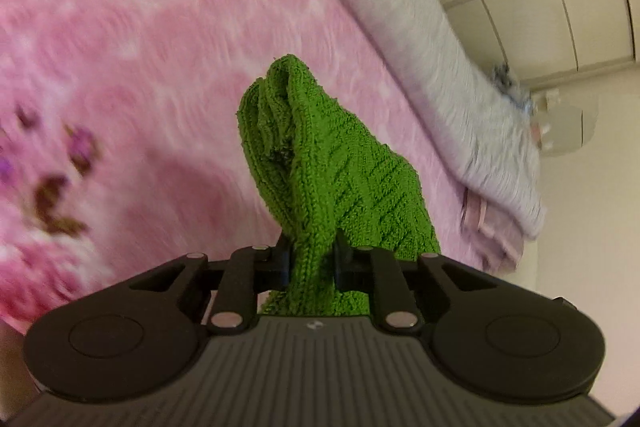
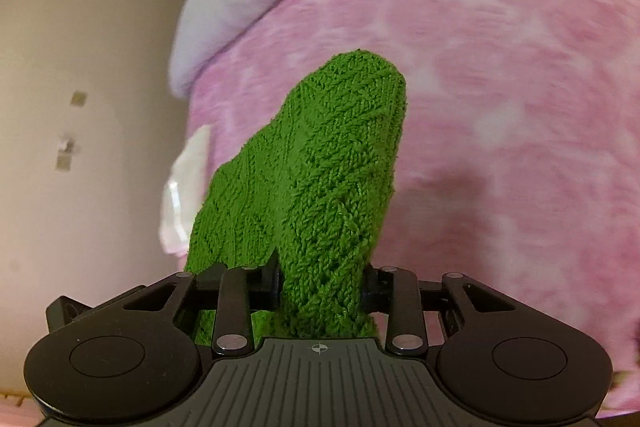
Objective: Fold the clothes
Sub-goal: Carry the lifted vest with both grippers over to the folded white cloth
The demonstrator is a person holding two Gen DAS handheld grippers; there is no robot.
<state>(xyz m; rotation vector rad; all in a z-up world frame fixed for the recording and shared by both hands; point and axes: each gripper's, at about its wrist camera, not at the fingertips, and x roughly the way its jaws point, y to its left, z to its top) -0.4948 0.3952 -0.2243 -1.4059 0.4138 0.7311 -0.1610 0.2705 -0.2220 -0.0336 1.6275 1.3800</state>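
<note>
While both tools are raised off the bed, the left black two-finger gripper (image 1: 311,261) has its jaws pinched tight on a bunched edge of the green chunky-knit garment (image 1: 320,167), and the right black two-finger gripper (image 2: 322,291) is clamped just as tightly on another thick fold of that knit (image 2: 336,163). The cloth hangs in the air between them, clear of the pink plush floral blanket (image 1: 140,67) beyond, with a grey fleecy cover (image 1: 460,67) along its far edge. I judge this a carrying or spreading stage; next comes lowering it flat onto the blanket without slackening either grip.
</note>
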